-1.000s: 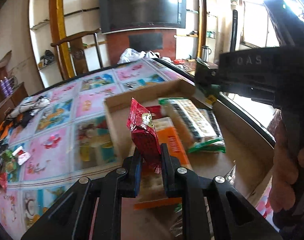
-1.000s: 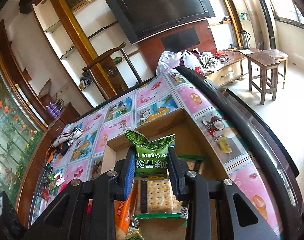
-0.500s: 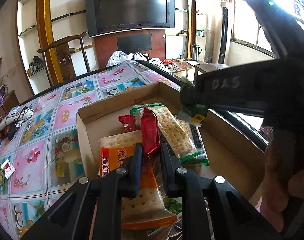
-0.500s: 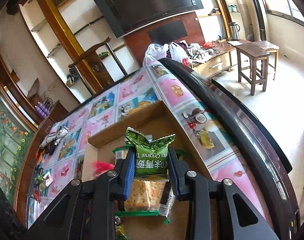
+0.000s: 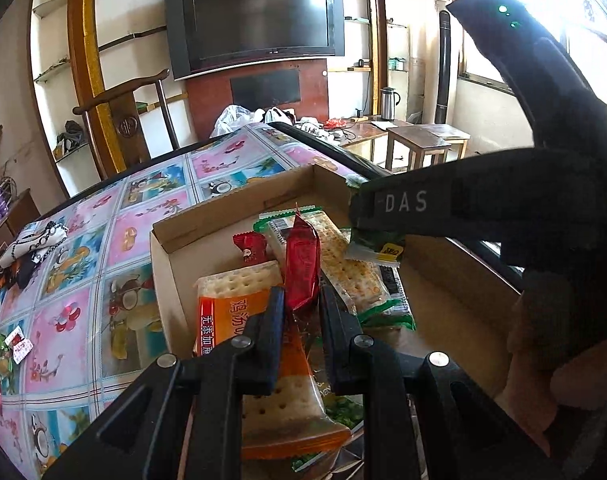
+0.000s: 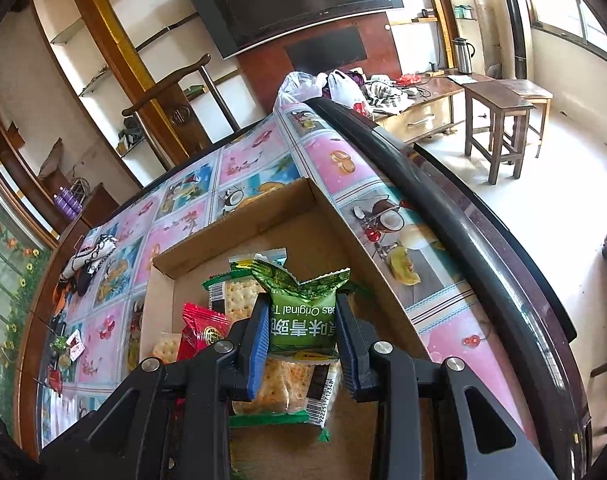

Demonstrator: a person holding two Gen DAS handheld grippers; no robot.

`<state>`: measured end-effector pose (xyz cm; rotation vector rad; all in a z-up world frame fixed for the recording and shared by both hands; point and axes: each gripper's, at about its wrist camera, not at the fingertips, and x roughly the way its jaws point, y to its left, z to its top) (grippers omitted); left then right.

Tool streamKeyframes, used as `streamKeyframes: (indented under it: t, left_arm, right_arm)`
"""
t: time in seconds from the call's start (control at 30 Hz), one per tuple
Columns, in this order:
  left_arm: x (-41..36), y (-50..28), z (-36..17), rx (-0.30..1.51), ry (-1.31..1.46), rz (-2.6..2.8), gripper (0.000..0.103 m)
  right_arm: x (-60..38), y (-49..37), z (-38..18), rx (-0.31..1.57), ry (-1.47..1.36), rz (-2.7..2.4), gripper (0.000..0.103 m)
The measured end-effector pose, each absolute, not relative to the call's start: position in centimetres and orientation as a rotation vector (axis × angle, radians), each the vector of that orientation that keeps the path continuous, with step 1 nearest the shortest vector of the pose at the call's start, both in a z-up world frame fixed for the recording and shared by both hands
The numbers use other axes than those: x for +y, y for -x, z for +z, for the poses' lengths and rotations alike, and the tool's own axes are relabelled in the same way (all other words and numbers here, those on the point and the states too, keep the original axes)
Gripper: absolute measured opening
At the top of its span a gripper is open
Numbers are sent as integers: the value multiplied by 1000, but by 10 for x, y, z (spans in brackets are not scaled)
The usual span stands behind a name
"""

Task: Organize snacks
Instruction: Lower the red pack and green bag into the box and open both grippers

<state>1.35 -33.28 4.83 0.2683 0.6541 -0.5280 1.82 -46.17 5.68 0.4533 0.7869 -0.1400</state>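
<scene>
My left gripper (image 5: 299, 312) is closed on a red snack packet (image 5: 302, 266), gripping its lower crimped end; the packet stands upright above the cardboard box (image 5: 161, 268). My right gripper (image 6: 302, 334) is closed on a green snack packet (image 6: 302, 312), its blue pads pressing the packet's two sides, also over the box.

Handling judgement: both packets look light, soft and crinkly, with glossy film that may slip. I grip across the body or just above a sealed seam, with moderate force, since the contents may crush.

Inside the box lie an orange cracker pack (image 5: 239, 308), a green-trimmed cracker pack (image 5: 343, 264) and a second small red packet (image 5: 250, 245). The crackers are fragile, so I avoid pressing down on them. They cover most of the box floor below both grippers; bare cardboard shows toward the right wall. The box sits on a patterned tablecloth (image 5: 75, 312), close to the table's dark edge (image 6: 443, 200). Loose wrappers (image 5: 17, 346) lie well apart at the far left.
</scene>
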Motion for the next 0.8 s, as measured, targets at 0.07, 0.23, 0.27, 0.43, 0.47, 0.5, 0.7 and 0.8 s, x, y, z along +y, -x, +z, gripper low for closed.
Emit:
streamKeyframes:
  t: [0.07, 0.23, 0.27, 0.43, 0.47, 0.5, 0.7, 0.8]
  left_arm:
    - [-333, -12, 48, 649, -275, -526, 16]
    - [-334, -11, 48, 644, -280, -521, 16]
    - [-334, -11, 48, 644, -281, -523, 16]
    - [-335, -9, 51, 634, -288, -520, 16]
    - [-335, -9, 51, 631, -290, -518, 16]
    - [-335, -8, 51, 628, -292, -516, 16]
    - [-336, -6, 52, 616, -299, -513, 16]
    - [-336, -6, 52, 615, -298, -511, 16]
  right_arm:
    - [-461, -19, 55, 792, -451, -138, 33]
    - [-459, -19, 55, 795, -444, -136, 33]
    - [-459, -19, 55, 796, -445, -135, 33]
    - [-458, -19, 56, 795, -443, -128, 34]
    - [-457, -19, 56, 793, -441, -126, 34]
    - [-457, -19, 57, 792, -439, -125, 34]
    - [-456, -19, 57, 792, -432, -127, 34]
    - [-455, -19, 57, 791, -431, -125, 34]
